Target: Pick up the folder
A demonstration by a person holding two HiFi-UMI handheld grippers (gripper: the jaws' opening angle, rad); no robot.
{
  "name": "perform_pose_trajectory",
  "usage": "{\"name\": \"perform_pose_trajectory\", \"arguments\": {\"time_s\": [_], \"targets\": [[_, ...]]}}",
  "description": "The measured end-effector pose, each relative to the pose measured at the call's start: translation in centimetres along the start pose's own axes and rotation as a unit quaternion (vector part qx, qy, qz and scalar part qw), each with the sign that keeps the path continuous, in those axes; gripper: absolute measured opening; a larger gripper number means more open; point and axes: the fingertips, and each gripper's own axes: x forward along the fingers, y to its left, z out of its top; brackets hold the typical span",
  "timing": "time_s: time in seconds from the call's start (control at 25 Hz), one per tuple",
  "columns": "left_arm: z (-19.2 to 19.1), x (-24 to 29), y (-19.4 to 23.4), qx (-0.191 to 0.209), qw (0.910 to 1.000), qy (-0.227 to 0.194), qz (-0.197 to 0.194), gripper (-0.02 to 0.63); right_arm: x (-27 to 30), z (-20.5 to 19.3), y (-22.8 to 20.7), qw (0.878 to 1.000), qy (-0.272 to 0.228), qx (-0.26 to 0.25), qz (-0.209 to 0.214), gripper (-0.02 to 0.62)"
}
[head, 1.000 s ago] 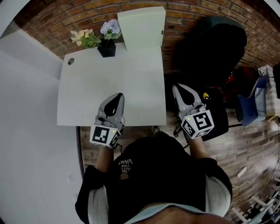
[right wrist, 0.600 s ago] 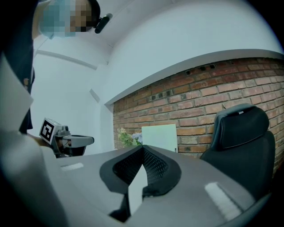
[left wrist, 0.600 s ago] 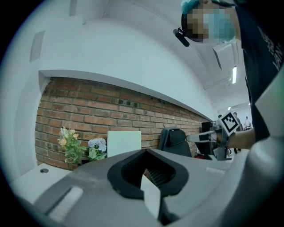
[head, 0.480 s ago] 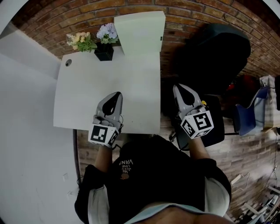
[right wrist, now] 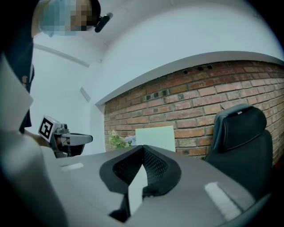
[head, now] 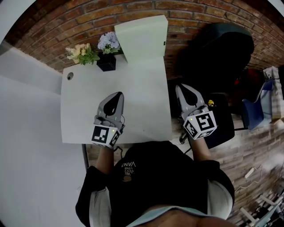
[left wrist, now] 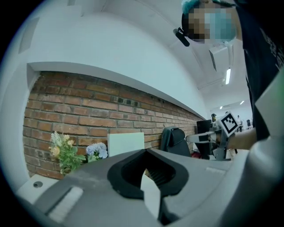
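Pale green folder (head: pixel 141 33) stands untouched at the far edge of the bench (head: pixel 142 84). Left tongs (head: pixel 116 95) and right tongs (head: pixel 183 88) are both closed, empty and well short of it.

The white rectangular tabletop (head: pixel 133 88) lies open from its near edge to the pale green upright folder (head: pixel 141 37) leaning on the red brick wall (head: pixel 195 9) at the back, a wide lane for a gripper. Just beside the folder's left edge, 1 black square pot of flowers (head: pixel 107 62) narrows entry from that side. Off the table's right edge, a black high-backed office chair (head: pixel 222 48) crowds the folder's right flank.
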Motion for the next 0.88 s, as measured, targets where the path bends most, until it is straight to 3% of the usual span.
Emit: {"name": "perform_pose_trajectory", "arguments": {"time_s": [0.52, 0.88], "targets": [[1.6, 2.3, 5.6, -0.013, 0.9985, -0.018, -0.049, 0.000, 4.2, 0.3, 0.6, 0.999, -0.007, -0.006, -0.047, -0.002], [1.5, 4.5, 7.5, 0.006, 0.9980, -0.019, -0.060, 0.000, 7.1, 0.9, -0.4, 0.998, -0.010, -0.016, -0.061, -0.002]]}}
